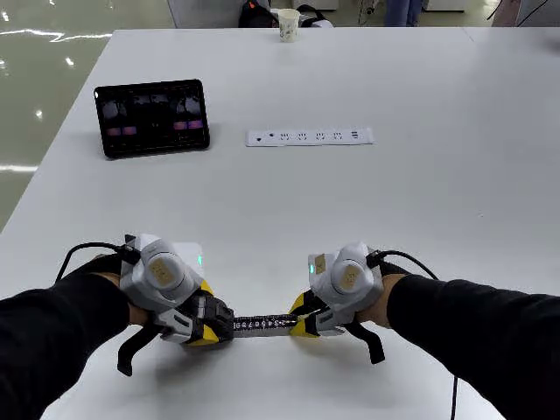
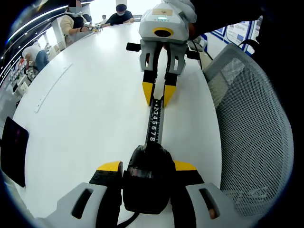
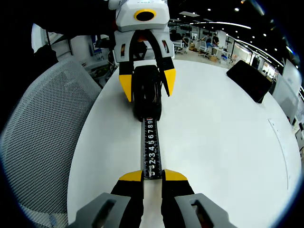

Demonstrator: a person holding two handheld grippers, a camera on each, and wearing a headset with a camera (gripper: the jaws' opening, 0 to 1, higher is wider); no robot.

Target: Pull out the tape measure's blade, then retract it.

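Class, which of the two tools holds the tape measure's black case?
The left tool, clamped around the case; the right tool pinches only the blade pulled out of it.

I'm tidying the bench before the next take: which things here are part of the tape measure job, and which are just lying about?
In the job: tape measure case, clamped in the left gripper; blade, pinched by the right gripper.
Lying about: tablet, power strip, paper cup, mesh chair.

Tape measure [image 2: 146,180] + blade [image 1: 262,324] bar gap btw left claw [image 1: 206,325], right claw [image 1: 304,325]; desk [image 1: 385,201] open up to tablet [image 1: 151,117], pwr strip [image 1: 310,136].
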